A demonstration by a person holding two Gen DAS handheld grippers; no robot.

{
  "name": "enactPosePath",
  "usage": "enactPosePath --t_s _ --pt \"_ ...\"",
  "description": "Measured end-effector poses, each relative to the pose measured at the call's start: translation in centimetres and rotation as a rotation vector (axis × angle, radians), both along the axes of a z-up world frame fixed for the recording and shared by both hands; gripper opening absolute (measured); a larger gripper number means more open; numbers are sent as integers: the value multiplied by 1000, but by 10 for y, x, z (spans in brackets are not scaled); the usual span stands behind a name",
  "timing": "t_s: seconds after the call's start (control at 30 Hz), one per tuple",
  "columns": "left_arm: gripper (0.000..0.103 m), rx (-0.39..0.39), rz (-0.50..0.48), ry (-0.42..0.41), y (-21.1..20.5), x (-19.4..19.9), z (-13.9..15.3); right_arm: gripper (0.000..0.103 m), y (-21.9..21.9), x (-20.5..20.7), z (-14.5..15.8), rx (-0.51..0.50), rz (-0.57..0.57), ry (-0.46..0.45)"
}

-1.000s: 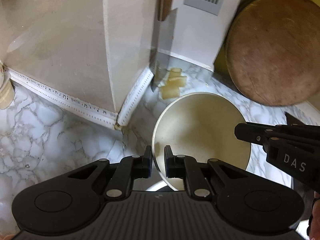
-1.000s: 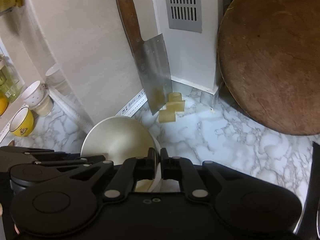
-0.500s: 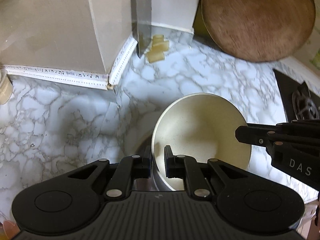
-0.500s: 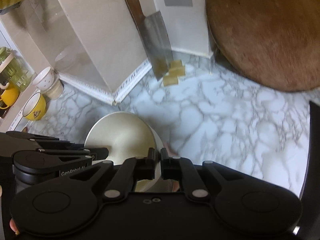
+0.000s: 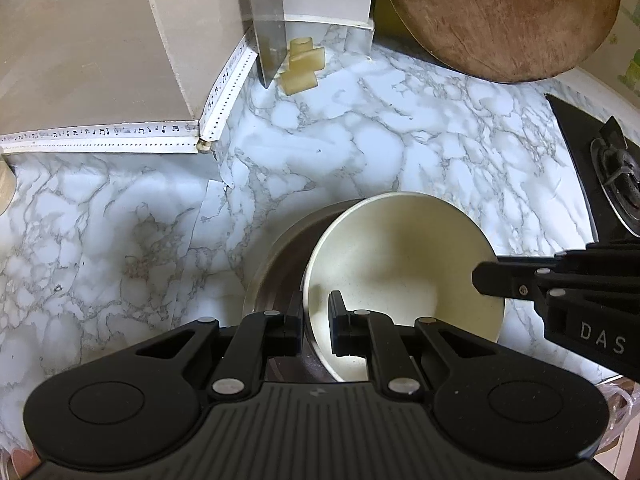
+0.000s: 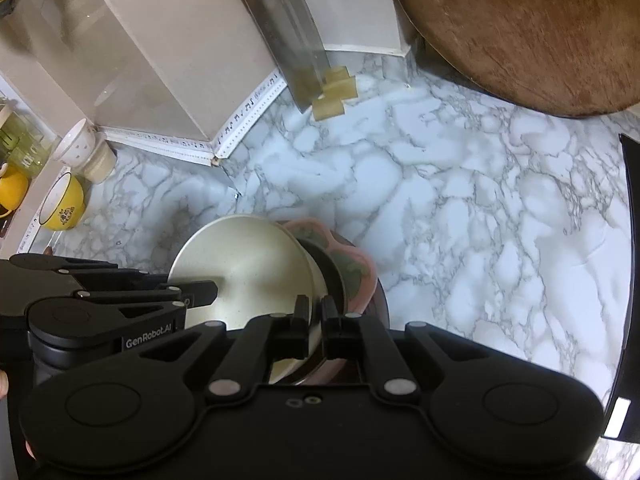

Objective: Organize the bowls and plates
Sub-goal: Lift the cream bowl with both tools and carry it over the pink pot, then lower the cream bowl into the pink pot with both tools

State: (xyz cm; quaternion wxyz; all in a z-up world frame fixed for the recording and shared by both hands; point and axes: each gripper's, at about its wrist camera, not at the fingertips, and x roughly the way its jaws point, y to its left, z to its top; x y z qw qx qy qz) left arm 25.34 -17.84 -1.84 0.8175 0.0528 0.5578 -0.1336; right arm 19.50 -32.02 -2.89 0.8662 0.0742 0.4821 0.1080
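Cream glaze, faintly speckled, covers the bowl (image 5: 404, 264) that both tongs carry, low and centre in the left wrist view and lower left of centre in the right wrist view. The left tongs (image 5: 316, 322) are clenched on its near rim, one finger inside the wall and one outside. The right tongs (image 6: 316, 326) are clamped on the opposite rim the same way. The bowl hangs tilted over a dark bowl (image 5: 280, 268), which itself sits in a pink dish with a green pattern (image 6: 356, 268) on the marbled surface (image 5: 400, 152). Whether the cream bowl already touches the dark one I cannot tell.

It looks like ceramic or stoneware: stiff, fairly heavy for its size, and liable to chip if it knocks the rim below. The glaze seems smooth, so a thin rim pinch could slip if the bowl swings. Two holds on opposite sides look like the sensible way, keeping it from rocking. I would judge it needs levelling before it nests, then a gentle set-down with both tongs let go together.

A cleaver (image 6: 296, 56) leans against the wall in the upper middle, and a round wooden board (image 5: 500, 16) stands at upper right, both well apart from the stack.
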Motion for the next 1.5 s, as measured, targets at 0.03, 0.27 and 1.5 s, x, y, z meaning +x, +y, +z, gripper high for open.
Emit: enactPosePath --t_s 0.03,0.27,1.5 --pt "11 0 -6 -5 0 0 0 7 0 1 -1 4 -2 6" --pt "11 15 -25 -10 -2 5 -4 8 2 3 -5 -1 -2 22" --pt "12 -64 -37 -131 27 -33 19 11 9 -39 18 23 92 -89"
